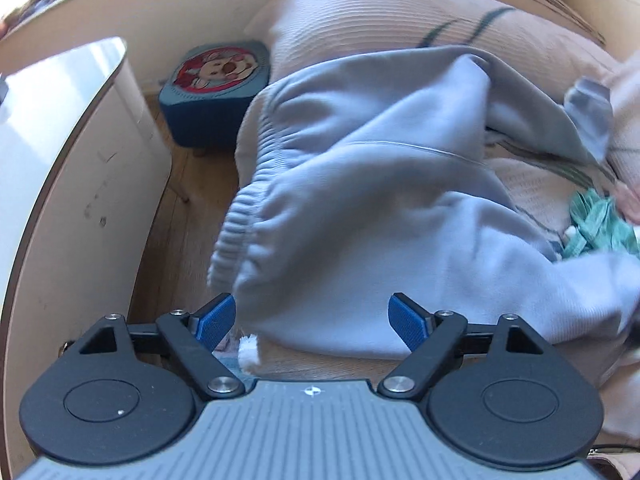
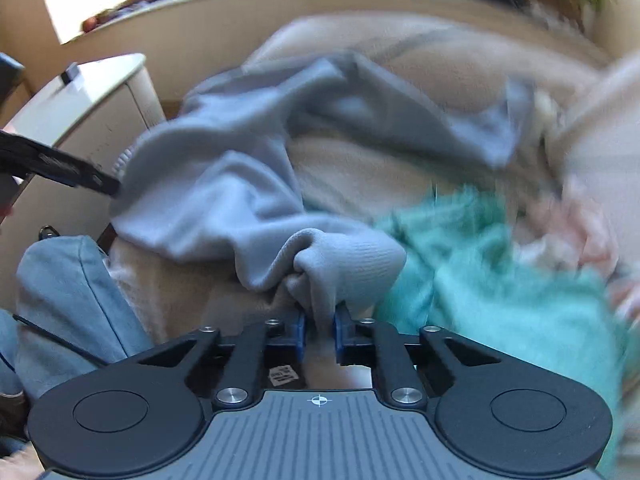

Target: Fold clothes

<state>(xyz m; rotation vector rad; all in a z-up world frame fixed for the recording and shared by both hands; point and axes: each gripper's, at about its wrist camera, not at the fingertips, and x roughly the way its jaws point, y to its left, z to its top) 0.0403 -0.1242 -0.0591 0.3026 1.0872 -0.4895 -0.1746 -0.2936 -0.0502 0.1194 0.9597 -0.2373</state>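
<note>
Pinching a ribbed cuff of the pale blue sweatshirt [image 2: 224, 192] in the right gripper [image 2: 320, 332], left gripper [image 1: 312, 320] spread wide and empty over its hem on the beige bed [image 1: 360, 12]. Likely snag: dragging the teal garment [image 2: 480, 264] along, lying just beside. Visible only from the left wrist: a blue stool [image 1: 216, 92].

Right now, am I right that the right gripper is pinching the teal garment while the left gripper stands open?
Not quite: the right gripper is shut on the light blue sweatshirt, as the right wrist view shows; the teal garment lies beside it. The left gripper does stand open.
</note>
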